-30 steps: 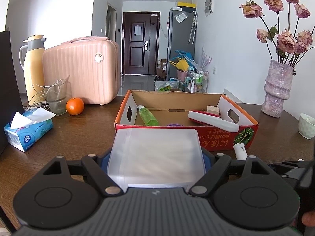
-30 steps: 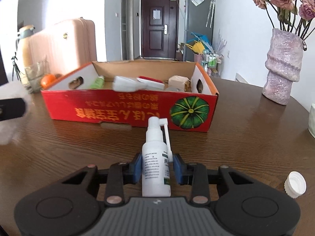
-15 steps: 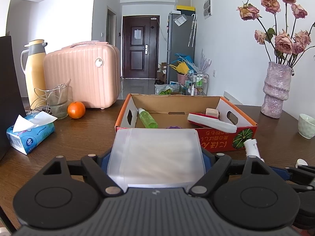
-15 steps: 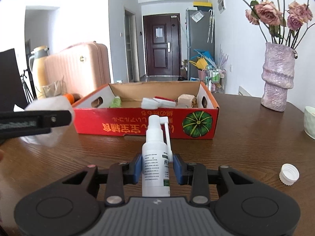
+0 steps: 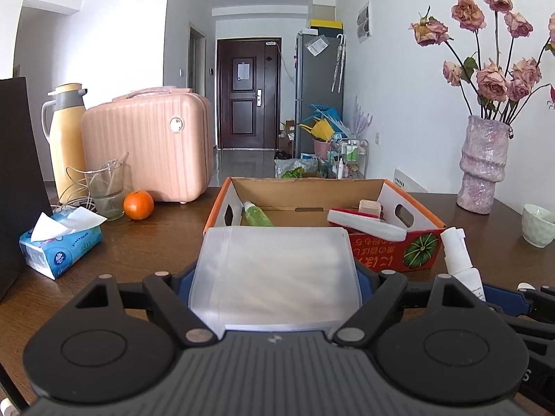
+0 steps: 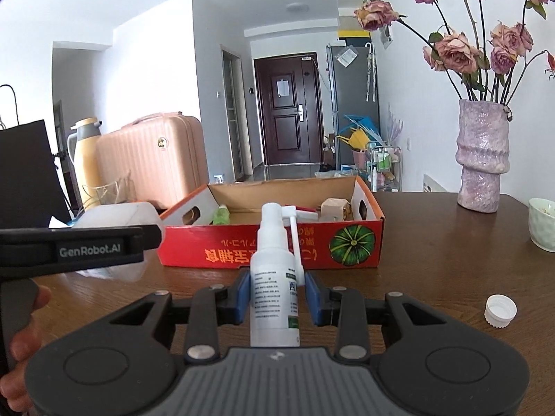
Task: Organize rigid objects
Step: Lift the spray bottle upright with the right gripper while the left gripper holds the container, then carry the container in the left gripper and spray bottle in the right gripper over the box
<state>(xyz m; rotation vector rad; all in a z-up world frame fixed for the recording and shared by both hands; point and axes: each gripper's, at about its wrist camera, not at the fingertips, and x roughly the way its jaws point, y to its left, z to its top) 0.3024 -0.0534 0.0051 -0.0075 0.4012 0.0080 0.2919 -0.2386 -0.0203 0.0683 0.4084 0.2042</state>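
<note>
My left gripper (image 5: 275, 279) is shut on a translucent plastic box (image 5: 277, 274), held above the wooden table before the red cardboard box (image 5: 392, 253). My right gripper (image 6: 276, 293) is shut on a white spray bottle (image 6: 274, 284), held upright above the table; the bottle also shows in the left wrist view (image 5: 461, 260). The red cardboard box (image 6: 277, 249) holds a green bottle (image 5: 256, 216), a white and red case (image 5: 367, 223) and a small wooden block (image 6: 334, 209). The left gripper's body (image 6: 73, 248) and the plastic box (image 6: 118, 215) appear at the left of the right wrist view.
A tissue pack (image 5: 59, 242), an orange (image 5: 138, 205), a glass with cables (image 5: 105, 190), a yellow thermos (image 5: 66, 138) and a pink case (image 5: 149, 149) stand at the left. A vase with dried roses (image 6: 482, 159), a pale cup (image 6: 543, 228) and a white cap (image 6: 501, 311) are at the right.
Both grippers have risen with their loads, so the views look higher over the table. The spray bottle has lifted off the table. The left gripper now shows larger in the right view.
</note>
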